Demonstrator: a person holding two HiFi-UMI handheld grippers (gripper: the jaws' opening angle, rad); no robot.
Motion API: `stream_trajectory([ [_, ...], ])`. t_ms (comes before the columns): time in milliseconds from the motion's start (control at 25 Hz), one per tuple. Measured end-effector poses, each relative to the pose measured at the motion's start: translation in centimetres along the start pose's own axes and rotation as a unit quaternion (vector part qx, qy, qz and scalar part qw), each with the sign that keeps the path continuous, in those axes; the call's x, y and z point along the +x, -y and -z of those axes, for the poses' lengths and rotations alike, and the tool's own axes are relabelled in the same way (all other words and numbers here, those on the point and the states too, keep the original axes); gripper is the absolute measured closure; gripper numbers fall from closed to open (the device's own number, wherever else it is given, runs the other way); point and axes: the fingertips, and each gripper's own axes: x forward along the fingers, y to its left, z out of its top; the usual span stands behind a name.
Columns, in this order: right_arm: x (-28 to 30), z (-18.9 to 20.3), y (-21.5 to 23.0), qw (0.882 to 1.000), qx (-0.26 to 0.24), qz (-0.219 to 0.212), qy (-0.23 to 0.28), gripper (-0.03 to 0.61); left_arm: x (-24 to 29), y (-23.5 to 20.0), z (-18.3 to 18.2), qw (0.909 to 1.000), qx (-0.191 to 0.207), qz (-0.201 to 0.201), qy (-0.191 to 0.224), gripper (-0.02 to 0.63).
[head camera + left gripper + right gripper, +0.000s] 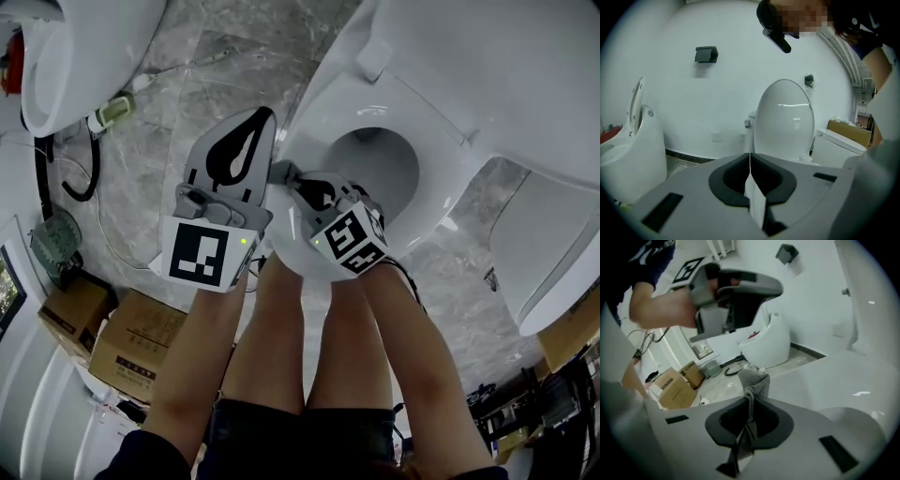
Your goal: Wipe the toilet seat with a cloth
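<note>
1. Cloth (753, 379) is pinched between the fingers of my right gripper (749, 398), which are closed tight on it.
2. It is a grey knit strip. Its long axis runs along the seam between those two fingers.
3. Its bunched end pokes out past the fingertips and points straight ahead of them, standing a little upward.
4. In the head view these fingers aim leftward across my body. The tuft sits just ahead of them at the near-left edge of the toilet seat (323, 124). I cannot tell whether it touches.
5. The seat's white surface spreads to the right of the right fingers.
6. My left gripper (750, 157) has its fingers pressed together with nothing between them.
7. It is just left of the cloth and points forward. A raised lid (785, 119) stands ahead of its tips.
</note>
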Motion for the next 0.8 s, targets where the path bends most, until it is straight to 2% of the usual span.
stream_trajectory([
  [80,0.3,1.1,-2.5,0.999,-0.032,-0.037,-0.014,0.545,-0.3,-0.1,0.4,1.0000,0.002,0.000,-0.010,0.589],
  [160,0.2,1.2,-1.7,0.998,-0.047,-0.034,-0.007,0.545,-0.4,-0.3,0.0,0.9999,-0.008,-0.008,0.004,0.589],
  [240,-0.5,0.4,2.4,1.000,-0.014,0.018,0.018,0.545,-0.4,-0.6,-0.3,0.9997,-0.012,-0.016,0.015,0.589],
  [320,-2.0,-0.6,7.7,0.994,0.023,0.094,0.041,0.545,-0.8,-0.8,-0.1,0.9995,-0.014,-0.022,0.016,0.589],
  [440,-4.3,-2.3,12.9,0.982,0.008,0.181,0.053,0.545,-1.4,-1.4,0.3,0.9993,-0.018,-0.029,0.013,0.589],
  [520,-4.9,-2.9,13.8,0.977,0.017,0.202,0.059,0.545,-1.6,-1.6,0.3,0.9992,-0.019,-0.033,0.014,0.589],
  [560,-4.7,-2.8,13.5,0.978,0.028,0.196,0.061,0.545,-1.7,-1.6,0.3,0.9991,-0.020,-0.034,0.015,0.589],
  [640,-3.2,-2.4,11.1,0.987,0.033,0.150,0.055,0.545,-1.8,-1.6,0.3,0.9990,-0.022,-0.035,0.017,0.589],
  [720,-1.4,-2.2,6.9,0.995,0.009,0.088,0.040,0.545,-1.8,-1.4,0.2,0.9991,-0.020,-0.033,0.017,0.589],
  [800,-0.1,-1.3,2.5,0.999,-0.025,0.029,0.020,0.545,-1.7,-1.1,0.1,0.9992,-0.019,-0.030,0.016,0.589],
])
